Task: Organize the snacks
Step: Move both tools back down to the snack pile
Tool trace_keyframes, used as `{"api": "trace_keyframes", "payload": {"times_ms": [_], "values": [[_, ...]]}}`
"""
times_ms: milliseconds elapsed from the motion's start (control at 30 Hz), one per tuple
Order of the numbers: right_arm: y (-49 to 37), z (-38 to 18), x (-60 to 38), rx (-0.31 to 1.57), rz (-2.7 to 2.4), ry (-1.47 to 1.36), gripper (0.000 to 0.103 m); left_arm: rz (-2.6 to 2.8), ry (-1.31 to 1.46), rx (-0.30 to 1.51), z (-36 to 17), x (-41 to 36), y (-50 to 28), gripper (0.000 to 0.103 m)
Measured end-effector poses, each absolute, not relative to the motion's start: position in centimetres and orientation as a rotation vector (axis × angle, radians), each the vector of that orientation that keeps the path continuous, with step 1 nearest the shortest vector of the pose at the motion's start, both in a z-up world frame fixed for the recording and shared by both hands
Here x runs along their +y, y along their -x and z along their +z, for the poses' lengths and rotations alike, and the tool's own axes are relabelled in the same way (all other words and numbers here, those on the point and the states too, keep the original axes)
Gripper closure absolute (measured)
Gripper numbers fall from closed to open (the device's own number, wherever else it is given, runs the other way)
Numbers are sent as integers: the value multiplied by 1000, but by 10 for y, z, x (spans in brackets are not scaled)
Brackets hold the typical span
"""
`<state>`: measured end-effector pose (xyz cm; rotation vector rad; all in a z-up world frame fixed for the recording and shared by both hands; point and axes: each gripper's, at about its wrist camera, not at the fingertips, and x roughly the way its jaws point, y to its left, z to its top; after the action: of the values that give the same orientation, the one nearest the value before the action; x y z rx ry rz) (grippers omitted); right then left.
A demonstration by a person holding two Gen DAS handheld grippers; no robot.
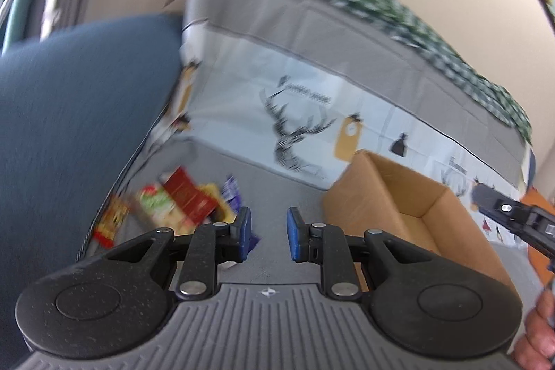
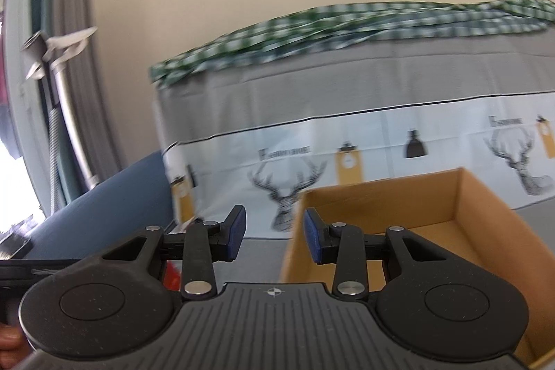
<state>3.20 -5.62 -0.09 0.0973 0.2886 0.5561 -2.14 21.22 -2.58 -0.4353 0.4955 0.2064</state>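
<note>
Left wrist view: your left claw (image 1: 269,233) is open and empty; snack packets (image 1: 180,207) sit just ahead-left, so grab one for the cardboard box (image 1: 392,196).

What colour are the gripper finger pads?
Blue, on both grippers; the left wrist view shows the pads best.

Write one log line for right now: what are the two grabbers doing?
left gripper: open, empty, near snack pile | right gripper: open, empty, at cardboard box | box: no snacks seen inside
</note>
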Motion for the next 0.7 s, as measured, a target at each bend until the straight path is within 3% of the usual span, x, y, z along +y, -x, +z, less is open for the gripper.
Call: {"api": "trace_keyframes", "payload": {"times_ms": [133, 500, 700], "values": [[-29, -6, -29, 298, 624, -72, 79, 287, 534, 505, -37, 239, 15, 79], [-45, -47, 61, 426, 717, -14, 79, 422, 704, 568, -69, 274, 1, 79], [-90, -79, 92, 554, 602, -58, 66, 466, 674, 596, -80, 273, -14, 63]]}}
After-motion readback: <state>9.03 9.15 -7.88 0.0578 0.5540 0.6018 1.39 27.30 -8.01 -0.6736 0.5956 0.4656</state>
